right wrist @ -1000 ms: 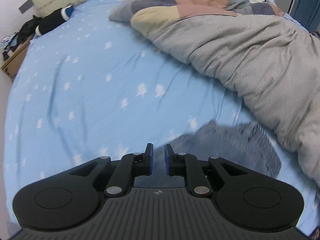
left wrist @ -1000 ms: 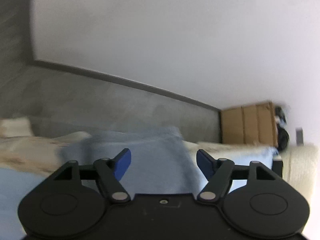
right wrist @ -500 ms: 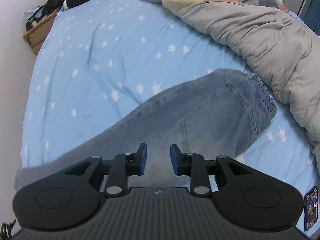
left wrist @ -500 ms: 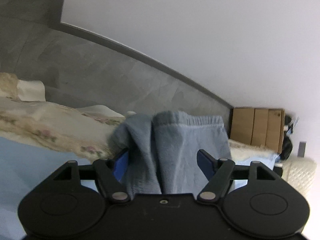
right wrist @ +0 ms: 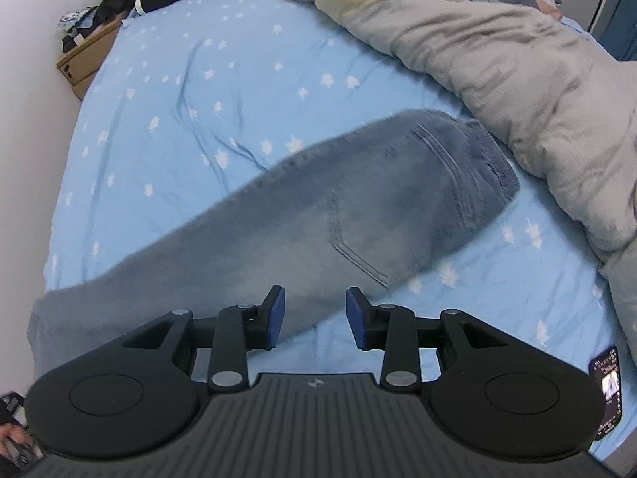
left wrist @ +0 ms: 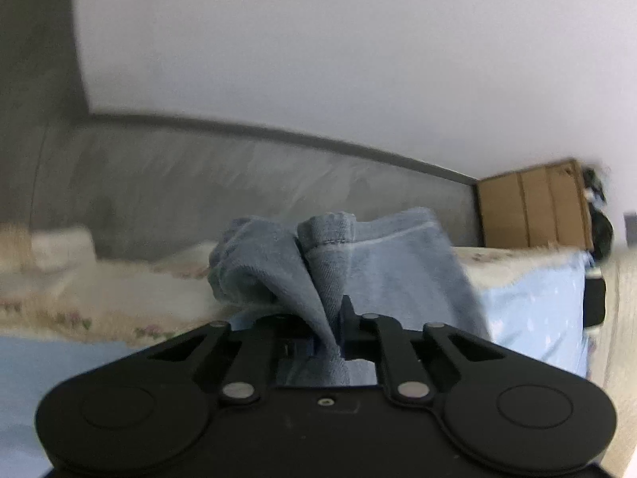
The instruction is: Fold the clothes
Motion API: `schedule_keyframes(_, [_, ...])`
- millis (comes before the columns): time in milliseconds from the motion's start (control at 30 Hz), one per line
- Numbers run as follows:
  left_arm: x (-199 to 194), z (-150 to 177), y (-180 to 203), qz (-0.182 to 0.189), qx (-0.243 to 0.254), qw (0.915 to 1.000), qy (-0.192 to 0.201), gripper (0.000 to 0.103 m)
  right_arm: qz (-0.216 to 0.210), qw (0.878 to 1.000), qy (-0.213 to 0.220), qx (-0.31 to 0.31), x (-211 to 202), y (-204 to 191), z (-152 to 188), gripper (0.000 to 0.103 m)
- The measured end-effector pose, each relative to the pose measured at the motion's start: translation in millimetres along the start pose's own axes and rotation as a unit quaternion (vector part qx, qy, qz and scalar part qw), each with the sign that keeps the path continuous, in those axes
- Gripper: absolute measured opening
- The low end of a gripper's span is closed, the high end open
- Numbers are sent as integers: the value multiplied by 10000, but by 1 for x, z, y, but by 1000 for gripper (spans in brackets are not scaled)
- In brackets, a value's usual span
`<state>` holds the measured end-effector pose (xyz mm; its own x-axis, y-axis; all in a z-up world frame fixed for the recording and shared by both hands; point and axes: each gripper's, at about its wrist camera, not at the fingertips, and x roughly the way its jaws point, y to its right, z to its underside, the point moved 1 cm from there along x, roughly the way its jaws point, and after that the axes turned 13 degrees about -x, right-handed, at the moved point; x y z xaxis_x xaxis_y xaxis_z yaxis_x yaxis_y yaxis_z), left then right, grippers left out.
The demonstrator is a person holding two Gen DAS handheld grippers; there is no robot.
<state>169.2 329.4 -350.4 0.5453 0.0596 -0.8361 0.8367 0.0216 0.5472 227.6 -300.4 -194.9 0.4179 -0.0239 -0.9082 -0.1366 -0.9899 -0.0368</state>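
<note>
A pair of faded blue jeans (right wrist: 350, 207) lies stretched across the blue star-print bedsheet (right wrist: 207, 79), waistband toward the grey duvet, back pocket up. My right gripper (right wrist: 314, 316) is open and empty, hovering over the jeans' near edge. My left gripper (left wrist: 332, 338) is shut on a bunched leg end of the jeans (left wrist: 318, 263), which stands up between its fingers and hides the pads.
A rumpled grey duvet (right wrist: 517, 59) with a patchwork cover fills the bed's right side. A cardboard box (right wrist: 85, 59) and dark clothes sit at the far left bed edge. In the left wrist view a grey headboard (left wrist: 239, 183), floral pillows (left wrist: 79, 302) and the box (left wrist: 533, 207) show.
My left gripper closed on the jeans' leg end, which was loose between open fingers before. My right gripper opened wider and drew back, so more of the jeans shows on the sheet.
</note>
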Motion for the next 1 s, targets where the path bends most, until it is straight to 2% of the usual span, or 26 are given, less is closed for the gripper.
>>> schedule_keyframes(100, [-28,13,22,248,353,9990,120,8,-34,9999,16,162,2,15,9,36])
schedule_keyframes(167, [-48,37,49,359,946,9947,207,8,-8,9997,29,230,3,25,11,36])
schedule_keyframes(233, [-67,60,75,468,1534,9866,293,8,-15,9993,40,374,7,37,11,36])
schedule_keyframes(300, [-87,84,101,576,2117,9749,378,7,-45,9985,48,541,11,49,13,36])
schedule_keyframes(400, [-109,128,142,794,2961,9507,459,7,-77,9991,-72,420,26,58,12,37])
schedule_keyframes(533, [-124,187,178,1073,3624,9247,451,7,-73,9998,-128,161,39,64,8,37])
schedule_keyframes(600, [-122,215,188,1138,3856,9149,369,7,-121,9998,-90,146,40,71,6,37])
schedule_keyframes(667, [-115,238,190,1162,3980,9096,279,7,-181,9997,-58,138,41,75,5,37])
schedule_keyframes(800, [-107,288,200,1294,4361,8905,81,7,-297,9995,32,-31,38,79,3,37])
schedule_keyframes(1000, [-87,365,195,1333,5054,8516,-387,7,-398,9992,8,-104,44,88,4,37])
